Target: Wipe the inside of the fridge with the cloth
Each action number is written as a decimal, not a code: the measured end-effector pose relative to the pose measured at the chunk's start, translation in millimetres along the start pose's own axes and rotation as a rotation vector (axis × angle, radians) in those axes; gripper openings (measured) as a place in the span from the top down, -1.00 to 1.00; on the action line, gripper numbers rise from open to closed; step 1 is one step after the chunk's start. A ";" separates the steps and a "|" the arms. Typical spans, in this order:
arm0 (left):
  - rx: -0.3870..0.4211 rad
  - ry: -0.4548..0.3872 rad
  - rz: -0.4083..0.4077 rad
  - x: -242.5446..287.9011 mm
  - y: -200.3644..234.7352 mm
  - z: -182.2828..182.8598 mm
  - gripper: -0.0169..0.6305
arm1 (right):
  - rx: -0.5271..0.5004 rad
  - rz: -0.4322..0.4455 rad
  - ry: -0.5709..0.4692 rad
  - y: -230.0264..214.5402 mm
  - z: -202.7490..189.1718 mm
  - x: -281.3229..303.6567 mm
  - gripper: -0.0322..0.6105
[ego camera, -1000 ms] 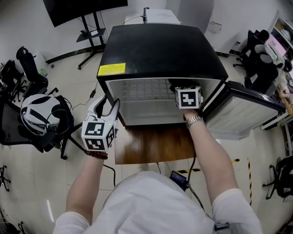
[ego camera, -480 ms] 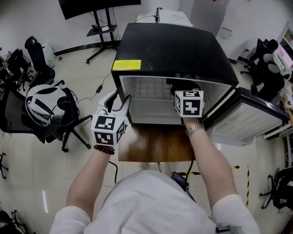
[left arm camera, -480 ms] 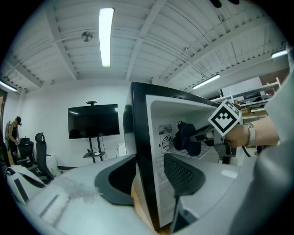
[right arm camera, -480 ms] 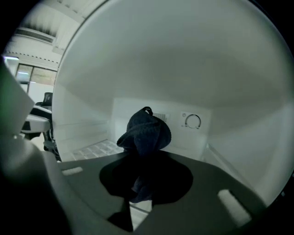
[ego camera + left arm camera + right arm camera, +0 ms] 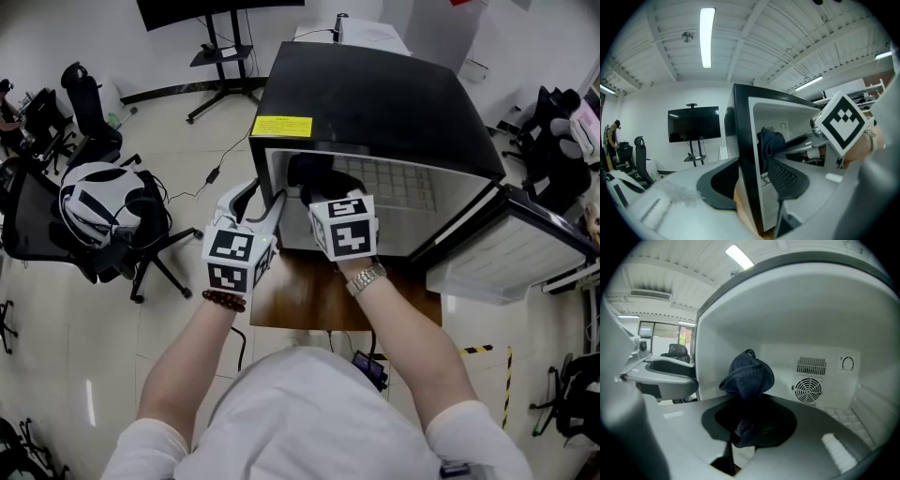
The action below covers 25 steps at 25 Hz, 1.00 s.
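The black mini fridge (image 5: 375, 94) stands with its door open, its white inside (image 5: 811, 329) facing me. My right gripper (image 5: 319, 190) reaches into the left part of the cavity. It is shut on a bunched dark blue cloth (image 5: 748, 375), which sticks up past the jaws close to the left inner wall. The cloth (image 5: 309, 172) shows as a dark lump just inside the opening. My left gripper (image 5: 247, 208) straddles the fridge's left wall (image 5: 743, 140) at its front edge. One jaw is outside and one inside, with the pads against the wall.
The open fridge door (image 5: 506, 239) swings out to the right. The fridge sits on a wooden stand (image 5: 309, 298). A fan grille (image 5: 807, 391) is set in the rear wall. An office chair (image 5: 103, 211) and a TV stand (image 5: 220, 47) occupy the floor to the left.
My right gripper has carried the cloth from the right side of the fridge's inside over to the left side. The left gripper has stayed on the fridge's left wall.
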<state>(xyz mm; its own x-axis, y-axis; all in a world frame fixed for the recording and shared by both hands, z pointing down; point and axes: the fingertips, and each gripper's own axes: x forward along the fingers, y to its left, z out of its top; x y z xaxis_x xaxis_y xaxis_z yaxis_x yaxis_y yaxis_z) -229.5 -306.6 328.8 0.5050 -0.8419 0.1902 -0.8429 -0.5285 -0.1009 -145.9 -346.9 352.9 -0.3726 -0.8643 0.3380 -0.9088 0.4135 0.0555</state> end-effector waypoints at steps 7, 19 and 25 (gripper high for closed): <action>0.009 0.002 -0.013 -1.7 0.4 -0.2 0.37 | -0.017 0.028 0.042 21.7 -18.3 17.1 0.68; 0.019 0.009 -0.011 -2.5 1.2 -3.7 0.37 | -0.010 -0.100 0.066 -39.8 -38.2 -5.5 0.68; 0.008 0.001 -0.002 -3.5 0.5 -0.8 0.37 | 0.016 -0.171 0.071 -81.0 -48.0 -24.9 0.68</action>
<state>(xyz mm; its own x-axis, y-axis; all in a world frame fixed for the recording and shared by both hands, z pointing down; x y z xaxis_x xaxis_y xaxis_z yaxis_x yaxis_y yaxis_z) -231.9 -303.8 328.8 0.5064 -0.8408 0.1913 -0.8405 -0.5309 -0.1082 -54.0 -345.1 385.0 -0.1991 -0.8988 0.3904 -0.9607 0.2576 0.1033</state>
